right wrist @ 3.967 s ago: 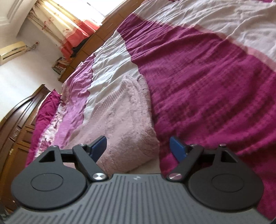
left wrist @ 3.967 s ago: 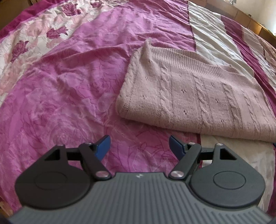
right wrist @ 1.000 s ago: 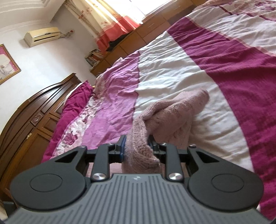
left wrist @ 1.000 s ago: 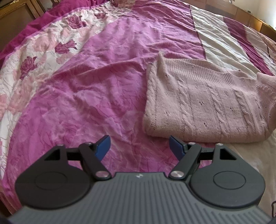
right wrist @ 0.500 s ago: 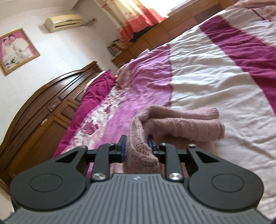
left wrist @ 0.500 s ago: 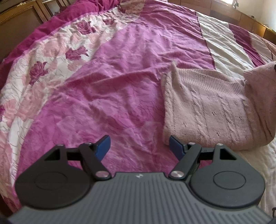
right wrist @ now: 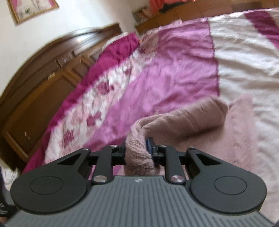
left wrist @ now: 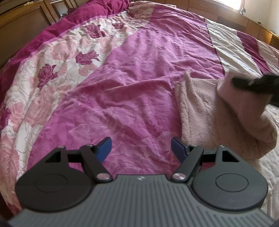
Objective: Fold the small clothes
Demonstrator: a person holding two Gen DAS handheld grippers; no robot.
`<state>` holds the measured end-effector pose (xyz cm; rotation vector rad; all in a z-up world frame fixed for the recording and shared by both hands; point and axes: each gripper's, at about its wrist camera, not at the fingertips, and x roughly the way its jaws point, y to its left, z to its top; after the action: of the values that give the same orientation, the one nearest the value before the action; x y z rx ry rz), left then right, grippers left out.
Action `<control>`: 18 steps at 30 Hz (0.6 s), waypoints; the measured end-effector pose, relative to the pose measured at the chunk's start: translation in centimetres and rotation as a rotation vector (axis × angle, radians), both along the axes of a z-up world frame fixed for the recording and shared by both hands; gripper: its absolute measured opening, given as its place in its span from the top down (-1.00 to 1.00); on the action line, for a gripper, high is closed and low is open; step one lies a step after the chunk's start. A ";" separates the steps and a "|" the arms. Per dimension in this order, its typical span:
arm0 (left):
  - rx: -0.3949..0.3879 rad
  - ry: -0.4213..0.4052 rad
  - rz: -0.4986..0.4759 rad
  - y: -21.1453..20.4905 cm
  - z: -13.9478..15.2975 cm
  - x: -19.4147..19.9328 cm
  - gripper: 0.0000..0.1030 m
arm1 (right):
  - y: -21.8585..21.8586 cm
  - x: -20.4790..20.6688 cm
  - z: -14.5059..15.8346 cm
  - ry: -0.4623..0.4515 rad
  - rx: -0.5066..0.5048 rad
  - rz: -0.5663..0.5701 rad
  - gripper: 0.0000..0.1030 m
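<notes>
Nearest in the right wrist view, the right gripper (right wrist: 137,150) has a bunched edge of the pink sweater (right wrist: 188,120) between its blue pads, which press into the knit while the jaws are closing on it. From that pinch the lifted part runs away as a thick roll, draped over the flatter rest of the garment lying on the bedspread (right wrist: 174,69). The picture is smeared, so the knit pattern cannot be read here.

In the left wrist view, the left gripper (left wrist: 140,146) hangs over the purple, creased cloth with its jaws wide apart and nothing between them — the right-hand blue pad (left wrist: 177,147) sits just beside the sweater's near corner, not touching it as far as can be told. The sweater lies right of centre, one end raised toward a dark blurred shape at the frame edge, the other gripper.

Farther off — a band of rose print (left wrist: 52,73), white and dark magenta stripes, then a wooden headboard (right wrist: 43,73) and a framed picture (right wrist: 29,8) on the pale wall.
</notes>
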<state>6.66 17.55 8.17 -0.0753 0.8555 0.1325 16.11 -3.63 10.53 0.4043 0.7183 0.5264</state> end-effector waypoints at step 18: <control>-0.142 -0.071 -0.064 -0.9 1.3 1.7 -0.48 | -3.2 -4.7 -1.0 -0.014 0.085 -0.038 -0.21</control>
<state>8.41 16.66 9.48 -0.1847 0.7952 0.0092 11.39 -6.86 9.53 0.4922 0.6757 0.5250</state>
